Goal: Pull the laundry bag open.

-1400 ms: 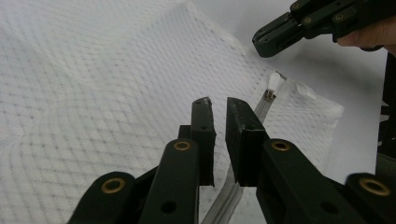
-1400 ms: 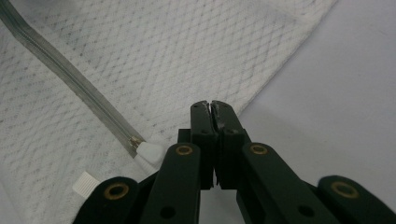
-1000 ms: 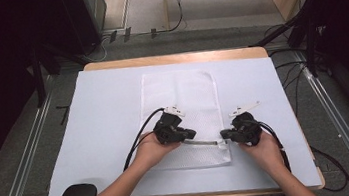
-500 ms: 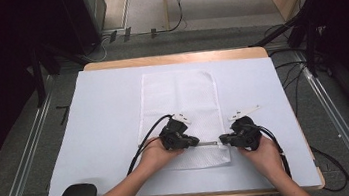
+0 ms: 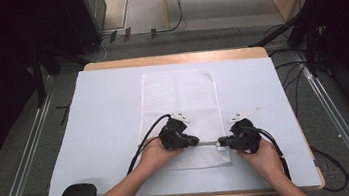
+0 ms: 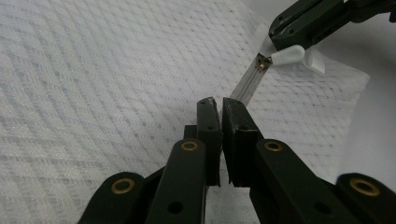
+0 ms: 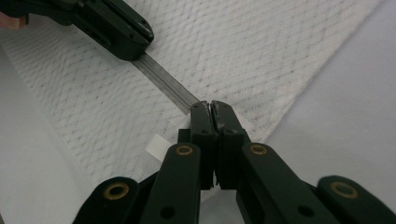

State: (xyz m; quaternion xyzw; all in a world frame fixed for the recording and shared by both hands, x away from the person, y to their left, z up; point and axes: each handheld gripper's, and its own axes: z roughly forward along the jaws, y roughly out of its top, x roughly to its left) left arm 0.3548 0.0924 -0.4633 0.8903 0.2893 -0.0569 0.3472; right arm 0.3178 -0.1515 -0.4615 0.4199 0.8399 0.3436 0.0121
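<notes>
At about 6 o'clock on the tabletop (image 5: 97, 137), near the person's edge, both grippers meet over the near end of a white cloth (image 5: 182, 97). The left gripper (image 5: 194, 140) and the right gripper (image 5: 223, 141) each have their fingers clenched on one end of a thin grey strip (image 5: 209, 143), which hangs between them just above the cloth. The strip looks light, narrow and stiff, perhaps slippery, so holding it at the very ends seems sensible. The left gripper view shows a small white tab (image 6: 288, 56) at the far gripper. Toward 12 o'clock, the cloth lies flat and soft.
</notes>
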